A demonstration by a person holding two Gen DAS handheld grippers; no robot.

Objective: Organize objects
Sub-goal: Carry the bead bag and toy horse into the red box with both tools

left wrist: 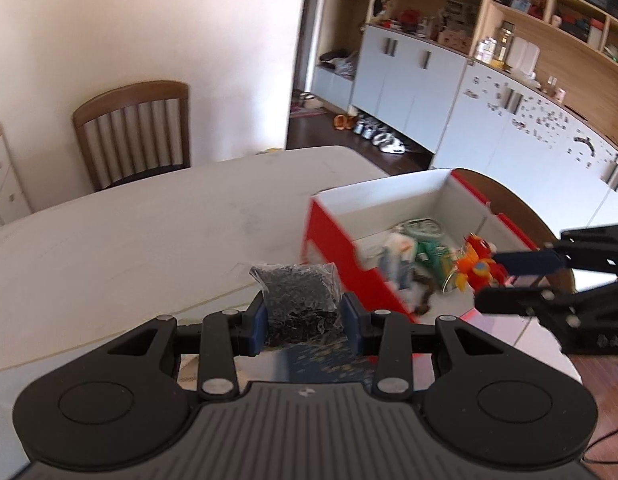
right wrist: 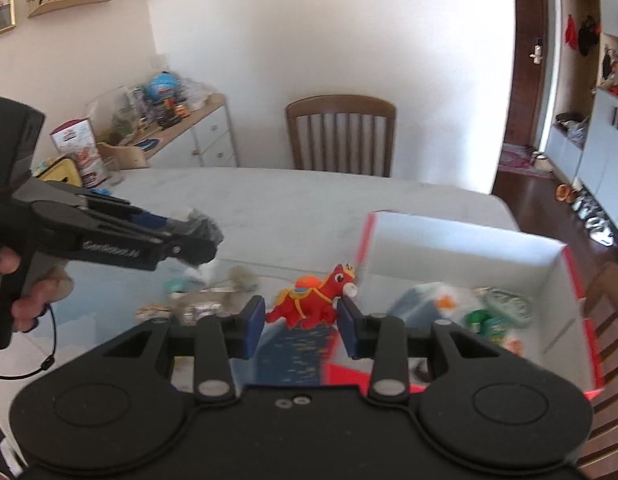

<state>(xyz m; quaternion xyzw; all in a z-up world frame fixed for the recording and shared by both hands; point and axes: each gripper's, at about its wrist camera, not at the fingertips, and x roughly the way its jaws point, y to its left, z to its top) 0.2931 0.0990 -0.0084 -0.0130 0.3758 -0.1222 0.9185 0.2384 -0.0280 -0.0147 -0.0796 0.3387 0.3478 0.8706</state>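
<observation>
My left gripper [left wrist: 305, 316] is shut on a clear bag of black bits [left wrist: 297, 300] and holds it above the white table [left wrist: 149, 220]. My right gripper [right wrist: 301, 320] is shut on a red toy horse [right wrist: 313, 300] with an orange saddle. In the left wrist view the horse [left wrist: 477, 266] hangs over the open red box [left wrist: 329, 236] with white inner walls, pinched by the right gripper [left wrist: 499, 276]. The right wrist view shows the left gripper [right wrist: 197, 232] with its bag to the left of the box [right wrist: 449, 240]. Several packets and a green tin [left wrist: 425, 232] lie inside the box.
A wooden chair [right wrist: 341, 136] stands at the table's far side. A few small items [right wrist: 213, 300] lie on the table left of the box. A sideboard [right wrist: 181, 128] with clutter is at the left wall. A person's hand [right wrist: 25, 292] grips the left tool. Cabinets [left wrist: 429, 80] line the right.
</observation>
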